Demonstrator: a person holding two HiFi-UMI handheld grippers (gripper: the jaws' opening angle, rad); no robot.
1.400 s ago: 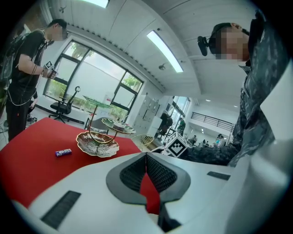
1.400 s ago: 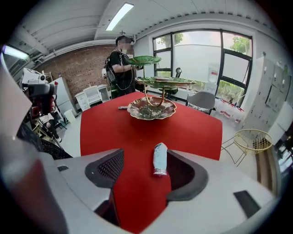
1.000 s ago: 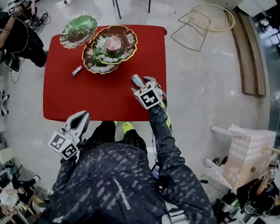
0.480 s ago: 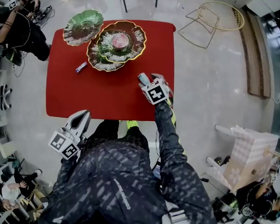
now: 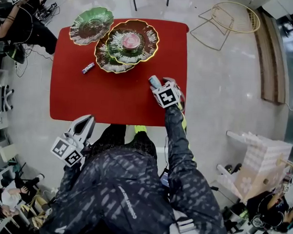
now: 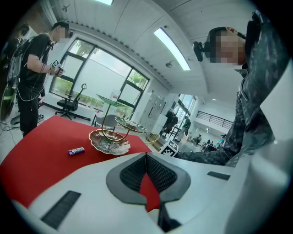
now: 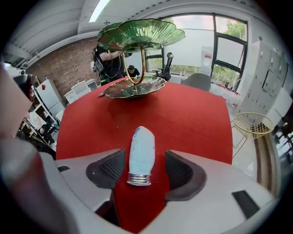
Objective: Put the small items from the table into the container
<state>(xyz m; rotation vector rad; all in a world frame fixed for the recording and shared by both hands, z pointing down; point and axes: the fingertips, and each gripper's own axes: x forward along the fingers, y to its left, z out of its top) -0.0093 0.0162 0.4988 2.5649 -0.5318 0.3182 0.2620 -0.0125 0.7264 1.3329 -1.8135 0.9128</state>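
Only right gripper view shows tube [image 7: 141, 148] btw closing R tongs [image 7: 144, 161].

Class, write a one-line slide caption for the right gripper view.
Right gripper, jaws closing, straddles a pale blue bottle lying on the red table, pads not yet gripping; tiered leaf-dish stand behind.
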